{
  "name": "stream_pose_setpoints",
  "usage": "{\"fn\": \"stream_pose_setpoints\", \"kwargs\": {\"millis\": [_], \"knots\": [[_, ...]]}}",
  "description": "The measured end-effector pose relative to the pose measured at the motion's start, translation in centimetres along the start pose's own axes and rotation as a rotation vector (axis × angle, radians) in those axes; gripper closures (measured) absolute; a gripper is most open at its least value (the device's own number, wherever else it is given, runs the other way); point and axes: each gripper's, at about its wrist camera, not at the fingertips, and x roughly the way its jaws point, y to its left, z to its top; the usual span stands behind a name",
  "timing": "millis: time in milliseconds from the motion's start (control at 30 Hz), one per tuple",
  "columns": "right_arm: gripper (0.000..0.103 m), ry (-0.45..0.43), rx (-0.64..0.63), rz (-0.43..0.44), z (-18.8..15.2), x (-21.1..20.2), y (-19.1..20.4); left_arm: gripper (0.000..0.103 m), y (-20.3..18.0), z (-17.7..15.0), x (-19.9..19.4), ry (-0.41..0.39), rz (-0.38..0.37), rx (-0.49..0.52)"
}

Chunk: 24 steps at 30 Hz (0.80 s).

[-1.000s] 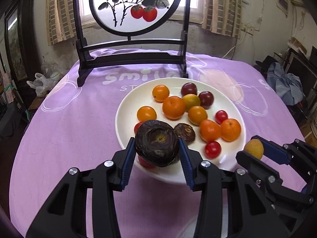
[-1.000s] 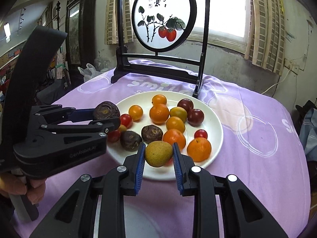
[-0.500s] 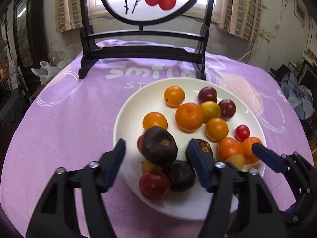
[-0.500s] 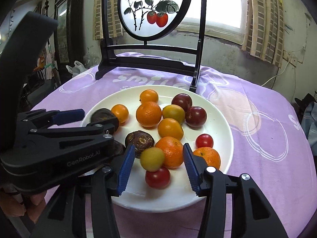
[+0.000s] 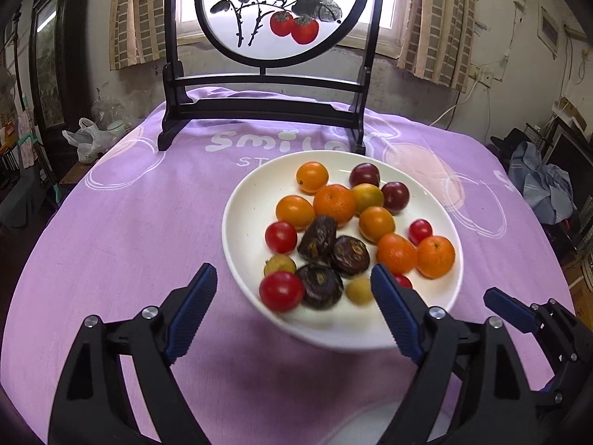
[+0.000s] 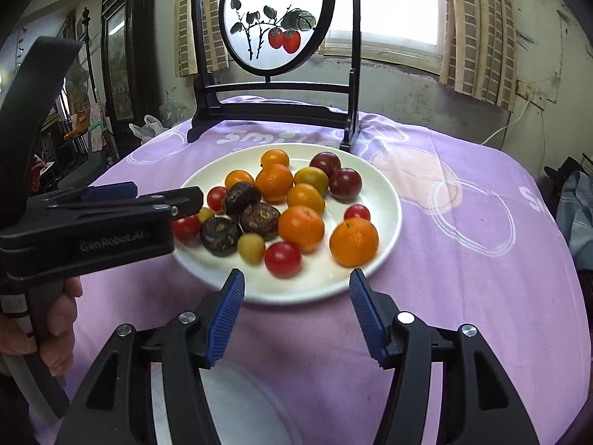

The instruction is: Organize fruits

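Observation:
A white plate (image 5: pixel 237 222) (image 6: pixel 389 218) on the purple cloth holds tangerines, red cherry tomatoes, dark plums, two small yellow fruits and three dark brown water chestnuts. One chestnut (image 5: pixel 318 237) leans against the other two. A yellow fruit (image 6: pixel 251 246) lies beside them. My left gripper (image 5: pixel 292 270) (image 6: pixel 163 191) hovers at the plate's near rim, its jaws opening, with nothing gripped. My right gripper (image 6: pixel 296 276) is just short of the plate's front edge. Its jaws are also opening and hold nothing.
A black-framed round screen (image 5: pixel 267 11) painted with persimmons stands behind the plate. A second white plate (image 6: pixel 241 408) lies under my grippers at the near table edge. A person's hand (image 6: pixel 55 319) holds the left gripper's handle. A plastic bag (image 5: pixel 89 137) lies off the table, left.
Both grippers opened and drew back from the plate. The dark chestnut left the left jaws and the yellow fruit left the right jaws; both now lie on the plate.

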Motion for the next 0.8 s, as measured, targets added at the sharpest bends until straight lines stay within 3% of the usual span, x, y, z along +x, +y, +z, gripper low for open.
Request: {"fn": "stream_pose_setpoints", "kwargs": {"millis": [300,500,600,800], "knots": [[0.033,0.014,0.051,-0.009,-3.9,-3.7,-0.7,0.011,-0.5,-4.7,-3.5,0.003,0.023,0.052],[0.028,0.041,0.053,-0.028,-6.6,-4.9,-0.1,0.01,-0.1,-7.6,-5.2,0.011,0.023,0.057],[0.02,0.037,0.073,-0.044,-7.8,-5.3,0.0,0.01,0.0,-8.6,-6.1,-0.006,0.03,0.064],[0.019,0.044,0.09,-0.046,-9.4,-5.4,-0.1,0.01,-0.4,-10.2,-6.4,-0.025,0.044,0.088]]}}
